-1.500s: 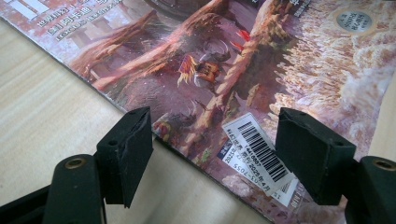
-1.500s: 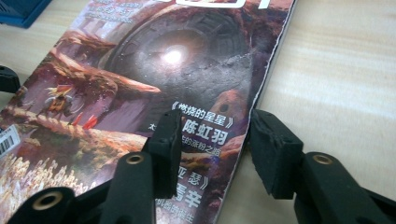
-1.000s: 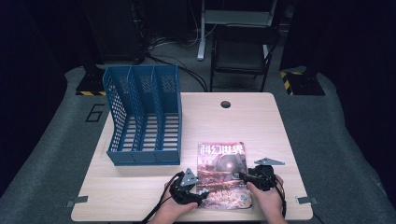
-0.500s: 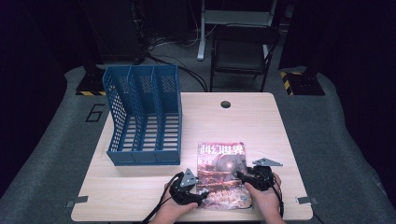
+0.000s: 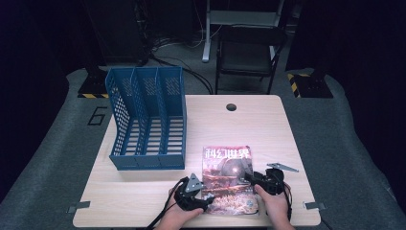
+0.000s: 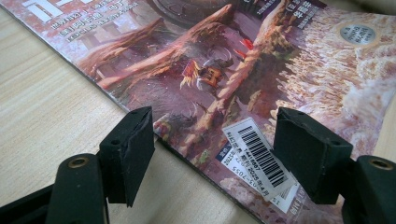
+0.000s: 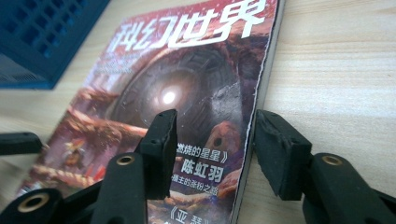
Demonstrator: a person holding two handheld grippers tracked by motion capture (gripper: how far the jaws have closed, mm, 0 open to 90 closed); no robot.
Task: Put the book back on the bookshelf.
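Blue file rack (image 5: 148, 120) blocks the table's (image 5: 249, 124) left rear; bare wood lies open right of it

**What sits on your table**

You are working at a light wooden table (image 5: 268, 124) with rounded corners and a round cable hole (image 5: 231, 107) near its far edge. On its left half stands a blue file rack (image 5: 148, 120) with three slots and perforated walls, its open side toward you. A magazine (image 5: 229, 177) lies flat on the near middle, cover up, with white Chinese characters across the top and a barcode sticker (image 6: 261, 158) near one lower corner. Just right of the magazine a small grey three-cornered plate (image 5: 282, 167) rests on the wood. Metal brackets (image 5: 77, 207) show at the table's near left and near right edges.
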